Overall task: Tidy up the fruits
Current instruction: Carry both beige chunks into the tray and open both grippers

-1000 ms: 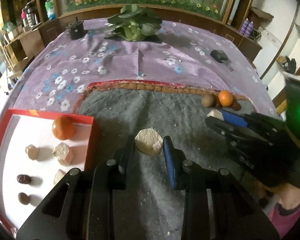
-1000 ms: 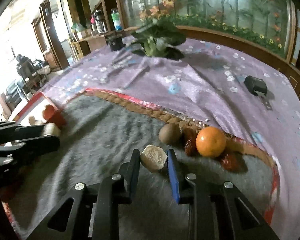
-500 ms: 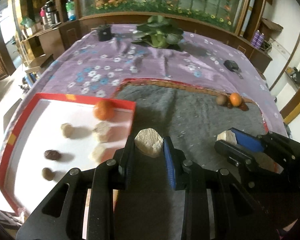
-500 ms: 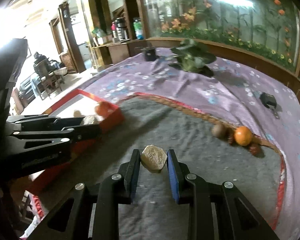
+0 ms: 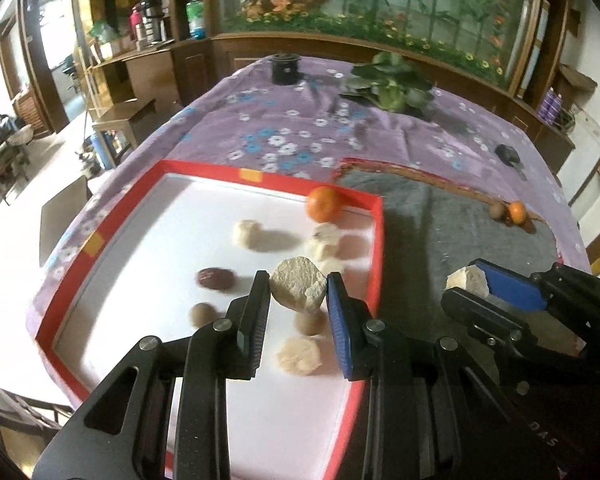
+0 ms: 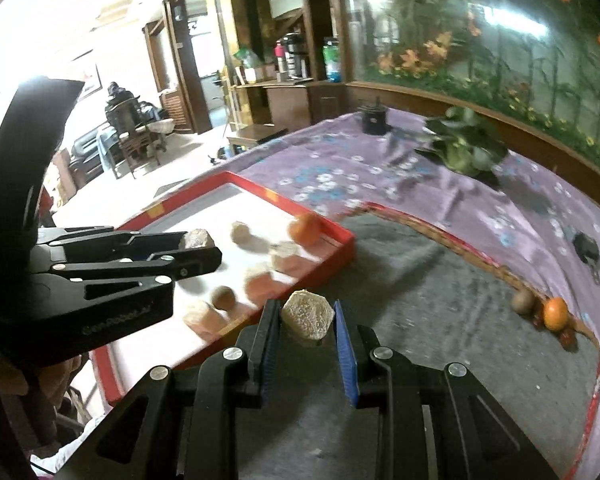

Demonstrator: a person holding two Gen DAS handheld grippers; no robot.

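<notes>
Left claw [image 5: 298, 290] gripping pale chunk [image 5: 298, 289], over red tray [image 5: 374, 240]

a tabletop covered by a purple flowered cloth [image 5: 284, 140] carries a red-rimmed white tray [image 5: 204, 168] at its left and a grey mat [image 5: 452, 224] beside it. a leafy plant [image 5: 392, 84], a black pot [image 5: 286, 68] and a small black object [image 5: 508, 154] rest on the cloth farther back.

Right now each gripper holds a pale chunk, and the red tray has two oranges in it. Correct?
Not quite. The red tray holds one orange; the other orange sits on the grey mat at the far right, as the left wrist view shows. Each gripper does hold a pale chunk.
</notes>
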